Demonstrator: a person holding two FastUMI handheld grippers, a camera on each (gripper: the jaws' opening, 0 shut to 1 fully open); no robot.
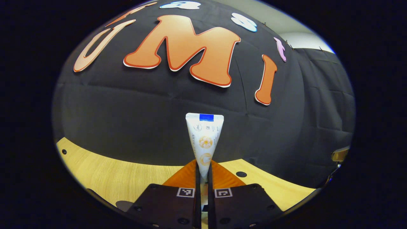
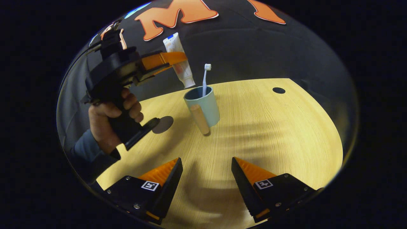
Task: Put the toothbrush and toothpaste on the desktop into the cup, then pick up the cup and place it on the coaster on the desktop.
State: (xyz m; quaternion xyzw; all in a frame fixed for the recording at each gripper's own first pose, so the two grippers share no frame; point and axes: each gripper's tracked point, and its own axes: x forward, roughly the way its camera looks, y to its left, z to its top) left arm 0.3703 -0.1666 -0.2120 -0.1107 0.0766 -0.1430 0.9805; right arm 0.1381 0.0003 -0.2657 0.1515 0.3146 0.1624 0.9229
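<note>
The desktop is seen across the middle of the right gripper view, with the cup sitting at upper centre, the toothbrush already stood inside it, and the dark round coaster lying just left of it. The toothpaste is held clamped, cap down, by the left gripper just above the cup's rim at upper left, while the right gripper is left spread wide and empty along the bottom. Honestly, if it's let go a bit off-centre the rim could get clipped or the toothbrush bumped, and the cup might be tipped.
</note>
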